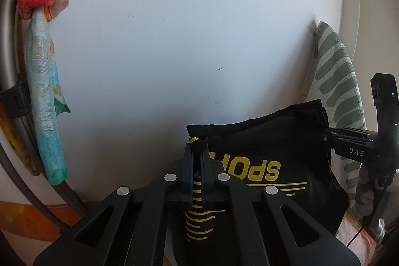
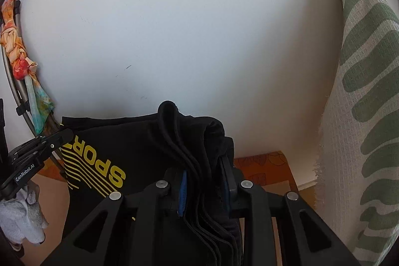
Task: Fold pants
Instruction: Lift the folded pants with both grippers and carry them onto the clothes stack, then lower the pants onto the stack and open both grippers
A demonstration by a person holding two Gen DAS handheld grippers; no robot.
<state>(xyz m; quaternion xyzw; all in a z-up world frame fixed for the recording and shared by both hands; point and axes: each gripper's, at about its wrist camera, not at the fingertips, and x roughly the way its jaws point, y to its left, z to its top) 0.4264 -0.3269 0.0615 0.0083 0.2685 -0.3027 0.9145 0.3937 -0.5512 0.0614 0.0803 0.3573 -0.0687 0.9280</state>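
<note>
Nearest to my left camera is the left hand-held gripper (image 1: 197, 153), pressed together on a thin edge of the black pants (image 1: 269, 161), where the yellow stripes run between its fingers. In the right wrist view the right hand-held gripper (image 2: 204, 166) pinches a much thicker bundle: I can count several layers of black cloth stacked between its two fingers (image 2: 228, 178).

The pants (image 2: 139, 148) hang in the air between my two grippers, in front of a white wall (image 1: 174, 29). They do not lie on any surface that I can see. The yellow word on them reads upside down, so I think I hold them by a lower or turned edge, but I cannot tell which end it is.

My judgement is that the folding is partly done. The many layers on the right side suggest at least one fold is already made, while the panel stretched toward the left gripper is flat and open. What is left, I believe, is to bring the two held ends together and lay the pants down somewhere.

On the far left a colourful scarf (image 1: 45, 54) is knotted around a metal frame (image 1: 10, 29). On the right a green patterned cloth (image 2: 361, 104) hangs down.
</note>
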